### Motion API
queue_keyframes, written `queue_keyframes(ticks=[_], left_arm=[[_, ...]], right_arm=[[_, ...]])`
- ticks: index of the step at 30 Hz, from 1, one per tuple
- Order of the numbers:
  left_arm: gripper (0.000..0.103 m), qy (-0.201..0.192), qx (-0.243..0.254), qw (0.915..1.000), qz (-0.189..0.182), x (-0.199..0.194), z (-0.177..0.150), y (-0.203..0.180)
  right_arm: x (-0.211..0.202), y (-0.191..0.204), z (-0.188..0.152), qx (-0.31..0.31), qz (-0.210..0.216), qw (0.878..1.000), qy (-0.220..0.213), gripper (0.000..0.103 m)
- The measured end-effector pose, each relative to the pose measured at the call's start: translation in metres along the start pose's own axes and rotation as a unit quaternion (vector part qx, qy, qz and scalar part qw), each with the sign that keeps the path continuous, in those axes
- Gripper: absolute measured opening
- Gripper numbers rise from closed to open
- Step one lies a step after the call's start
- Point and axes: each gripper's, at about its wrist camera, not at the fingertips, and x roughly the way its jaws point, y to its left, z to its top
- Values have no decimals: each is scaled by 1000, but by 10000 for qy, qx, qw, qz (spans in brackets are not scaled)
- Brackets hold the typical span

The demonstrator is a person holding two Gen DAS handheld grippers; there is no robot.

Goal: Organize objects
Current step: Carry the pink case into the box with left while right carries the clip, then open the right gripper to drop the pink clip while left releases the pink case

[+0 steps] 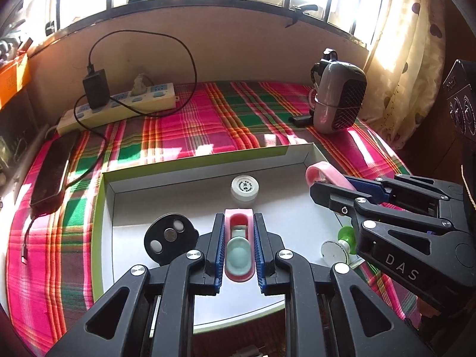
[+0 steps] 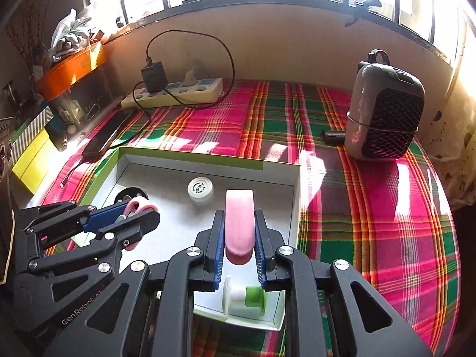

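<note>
- Left hand-held gripper [image 1: 239, 248] clamps a pink case [image 1: 239, 247] over the box [image 1: 208, 165]; right hand-held gripper [image 2: 239, 248] clamps a pink piece [image 2: 239, 220].
- Risk: either grip could slip, knocking the jar [image 1: 244, 188].

Both wrist cameras sat low and close over the near edge of the box [image 1: 208, 175], looking forward along their fingers toward the far window wall. The left view looked from the box's near left, the right view from its near right. They shared the box, the power strip [image 2: 175, 92], the heater [image 1: 339, 98] and the plaid cloth [image 2: 372, 208].
</note>
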Motion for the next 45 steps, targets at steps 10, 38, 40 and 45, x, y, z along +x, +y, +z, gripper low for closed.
queue_keyframes(ticks=[10,38,40,45], left_arm=[[16,207,-91,9997,85,28,6,6],[16,476,-31,9987,203,44,10,7],[16,480,-21,9986,209,44,10,7],[16,479,1,9986,219,45,9,6]], right_arm=[[34,-9,12,32,-8,9997,223,19],[55,-6,12,-115,-99,9991,397,19],[55,-5,12,-126,-100,9991,402,19],[55,-6,12,-118,-123,9990,403,19]])
